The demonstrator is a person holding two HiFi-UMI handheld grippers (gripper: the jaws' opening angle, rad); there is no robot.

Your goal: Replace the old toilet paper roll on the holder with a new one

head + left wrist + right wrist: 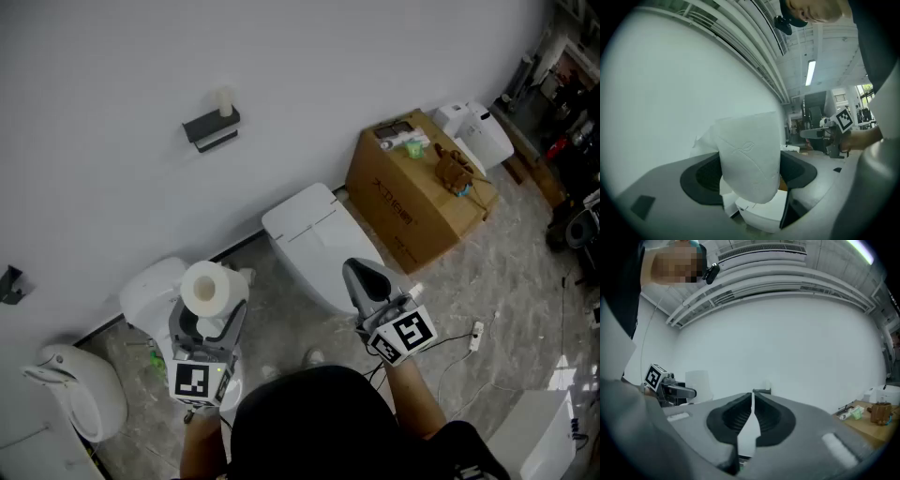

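White toilet by wall, cardboard box beside it w/ small items on top.

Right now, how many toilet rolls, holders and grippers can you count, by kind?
full roll: 1
old roll: 1
wall holder: 1
grippers: 2 (left gripper, right gripper)
Total: 5

The left gripper and right gripper are grey, with black ribbed pads lining the jaws. Behind each pair of jaws sits a black-and-white marker cube.
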